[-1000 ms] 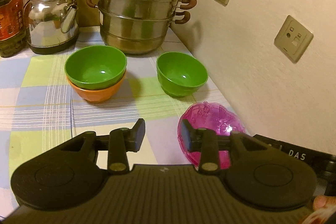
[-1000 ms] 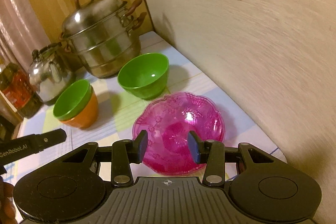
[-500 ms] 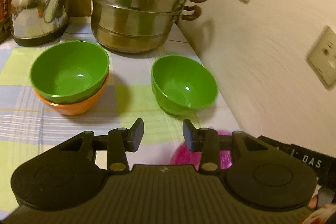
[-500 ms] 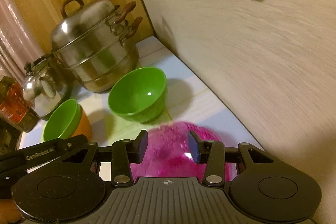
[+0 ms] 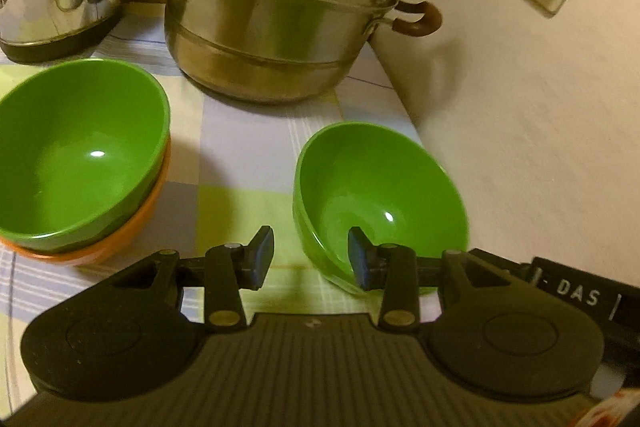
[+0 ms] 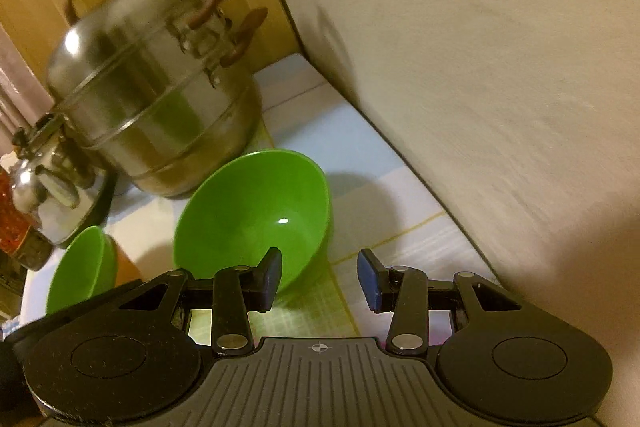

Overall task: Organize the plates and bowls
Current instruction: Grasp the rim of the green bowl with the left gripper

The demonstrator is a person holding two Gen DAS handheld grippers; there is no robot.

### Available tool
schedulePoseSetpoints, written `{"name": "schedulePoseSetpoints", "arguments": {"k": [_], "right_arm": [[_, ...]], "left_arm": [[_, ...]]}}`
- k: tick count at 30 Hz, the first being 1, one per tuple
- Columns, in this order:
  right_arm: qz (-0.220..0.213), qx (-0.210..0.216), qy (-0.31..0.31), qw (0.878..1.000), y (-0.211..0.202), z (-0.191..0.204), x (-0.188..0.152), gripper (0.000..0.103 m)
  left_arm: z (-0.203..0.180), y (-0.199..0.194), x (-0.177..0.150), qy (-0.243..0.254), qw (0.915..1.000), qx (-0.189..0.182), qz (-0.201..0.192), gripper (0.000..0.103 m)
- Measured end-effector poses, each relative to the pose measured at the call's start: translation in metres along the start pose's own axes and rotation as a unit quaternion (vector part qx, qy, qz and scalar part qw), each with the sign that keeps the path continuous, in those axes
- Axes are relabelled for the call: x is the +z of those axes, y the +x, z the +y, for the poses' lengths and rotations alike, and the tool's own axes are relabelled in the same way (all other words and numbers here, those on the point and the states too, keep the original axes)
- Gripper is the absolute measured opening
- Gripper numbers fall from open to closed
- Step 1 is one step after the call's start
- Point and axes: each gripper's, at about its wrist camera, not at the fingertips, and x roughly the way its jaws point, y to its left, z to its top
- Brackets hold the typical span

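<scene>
Lone green bowl (image 5: pixel 380 203): rim between left claw (image 5: pixel 311 259) fingers, untouched.

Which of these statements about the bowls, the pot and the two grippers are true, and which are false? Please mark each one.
1. A green bowl sits nested inside an orange bowl. True.
2. The single green bowl is upside down. False: it stands upright, empty.
3. The left gripper is shut on a bowl. False: its jaws are open, holding nothing.
4. The steel steamer pot stands behind the bowls. True.
5. The right gripper is open and empty. True.
</scene>
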Motion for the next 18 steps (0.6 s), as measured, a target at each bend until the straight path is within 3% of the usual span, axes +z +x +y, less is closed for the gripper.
{"name": "schedulePoseSetpoints", "arguments": {"k": [7,13,18], "right_arm": [[0.022,-0.004,0.004,1.0,0.036,-0.008,0.003,0.042],[0.022,-0.004,0.003,1.0,0.047,-0.011,0.004,0.042],[0.021,0.002,-0.005,1.0,0.048,-0.007,0.004,0.025]], "left_arm": [[0.003,0.022,-0.002,0.004,1.0,-0.001,0.008,0.033],[-0.003,0.024,-0.002,0.024,0.9997,-0.005,0.001,0.02],[-0.004,0.024,-0.002,0.032,0.9995,-0.002,0.002,0.02]]}}
